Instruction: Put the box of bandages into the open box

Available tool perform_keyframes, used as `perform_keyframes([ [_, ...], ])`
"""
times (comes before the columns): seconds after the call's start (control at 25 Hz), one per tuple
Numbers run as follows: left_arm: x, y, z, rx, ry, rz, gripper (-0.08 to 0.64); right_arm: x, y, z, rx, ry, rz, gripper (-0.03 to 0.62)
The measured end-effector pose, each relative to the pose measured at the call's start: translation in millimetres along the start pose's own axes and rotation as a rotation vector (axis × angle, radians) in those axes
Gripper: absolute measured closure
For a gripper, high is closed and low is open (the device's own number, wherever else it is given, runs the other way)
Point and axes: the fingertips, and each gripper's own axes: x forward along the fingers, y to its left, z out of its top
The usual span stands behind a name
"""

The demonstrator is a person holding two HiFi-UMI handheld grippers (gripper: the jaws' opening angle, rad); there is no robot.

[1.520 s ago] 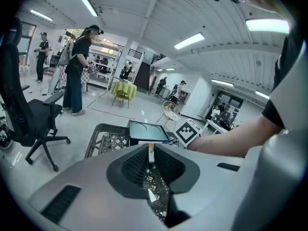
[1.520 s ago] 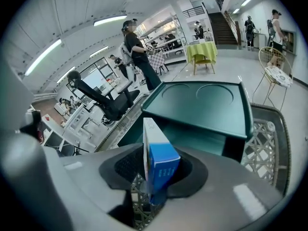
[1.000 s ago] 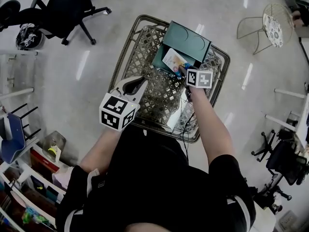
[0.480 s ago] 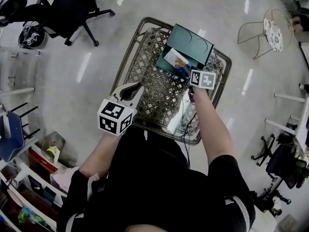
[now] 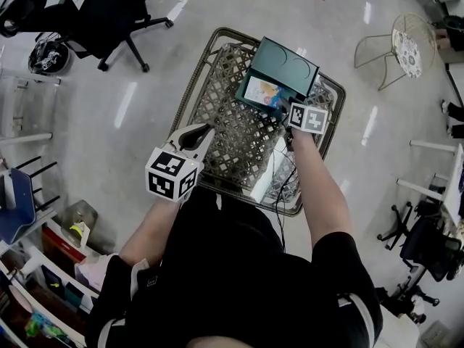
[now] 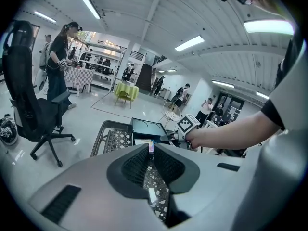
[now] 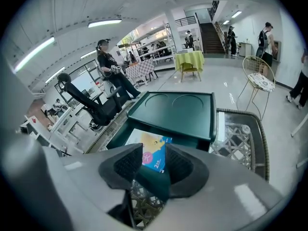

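A big open hall with a glossy pale floor [image 5: 138, 100] and strip lights overhead. At the far left stands a black office chair [image 5: 109, 9], with cluttered shelves [image 5: 43, 267] at the near left.

The left gripper [image 5: 206, 127] hangs over the near left edge of a woven table [image 5: 190, 78]. Seen from its own camera, the left gripper [image 6: 150, 158] has its jaws drawn together with only a thin slit between the pads. Nothing is caught in them. Its marker cube [image 5: 172, 174] sits close to the wearer's black top.

Toward the far right of the woven table top sits the open box [image 5: 286, 60]. It is dark green, with its lid tipped up on the far side and 2 round shapes pressed into the lid. The box of bandages [image 5: 262, 90] lies flat in the bottom of the open box, face up, with a pale front printed in yellow and blue.

The right gripper [image 5: 281, 107] is just at the near right corner of the open box. From its own camera, the right gripper [image 7: 154, 160] has its jaws wide apart and closing. The near corner of the box of bandages [image 7: 154, 155] shows in the gap between them, but the pads do not press on it, so it is not gripped.

Further right, well apart from the table, stands a pale wire chair [image 5: 402, 42].
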Motion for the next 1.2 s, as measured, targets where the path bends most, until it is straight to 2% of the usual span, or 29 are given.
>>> perform_keyframes([
  [0.32,-19.4,9.9,44.0,0.058,-0.082,-0.002,0.525,-62.3,4.5,17.6,0.050,-0.130,0.002,0.437],
  [0.76,-35.4,-6.8,91.5,0.153,-0.164,-0.088,0.525,-166.1,0.7,9.1,0.146,-0.356,-0.051,0.463],
  [1.0,-44.8,-23.0,116.5,0.245,-0.202,-0.151,0.525,-221.8,32.9,28.5,0.139,-0.508,-0.052,0.463],
  [1.2,-51.3,-30.9,134.5,0.284,-0.236,-0.177,0.525,-277.3,68.0,50.6,0.089,-0.656,-0.033,0.465],
])
